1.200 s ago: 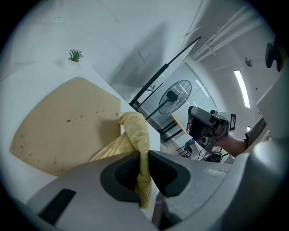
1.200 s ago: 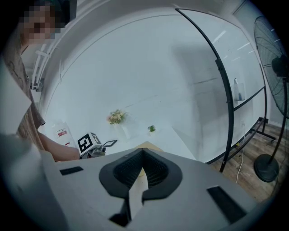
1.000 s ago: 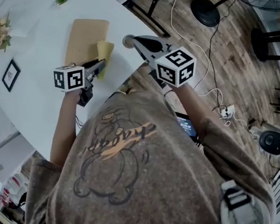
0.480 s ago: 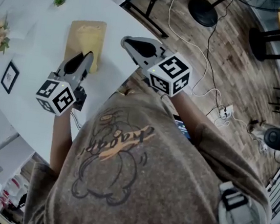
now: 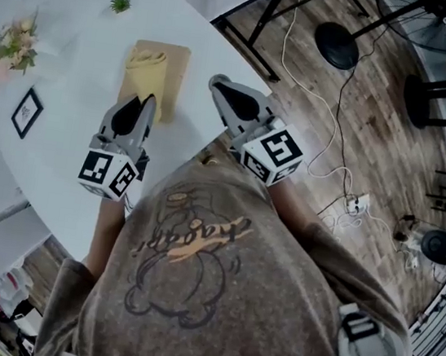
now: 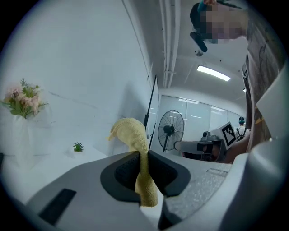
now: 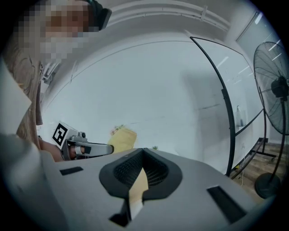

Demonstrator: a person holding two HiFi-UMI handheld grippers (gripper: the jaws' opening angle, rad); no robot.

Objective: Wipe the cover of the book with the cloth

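Overhead, the head view shows a white round surface [image 5: 62,150] with a tan book [image 5: 170,83] lying flat on it. A yellow cloth [image 5: 145,59] is bunched over the left part of the book's cover. The left claw [image 5: 145,103] points at the near end of the cloth, over the book's near edge. The right claw [image 5: 218,84] sits just beside the book's right edge, near the rim of the surface, with a strip of white between it and the book. A small green plant [image 5: 120,2], a bunch of flowers [image 5: 16,41] and a framed picture [image 5: 26,111] stand farther off on the surface, well apart from the book.

In the left gripper view, the left claw is clenched on the cloth. The yellow fabric is pinched between the two dark pads, and a fold of it rises above the tips. A standing fan [image 6: 170,128] shows in the background.

In the right gripper view, the right claw's tips are pressed together. Only a thin tan sliver shows in the slit behind them, and what it belongs to cannot be told. The left claw and the yellow cloth show beyond the tips, to the left.
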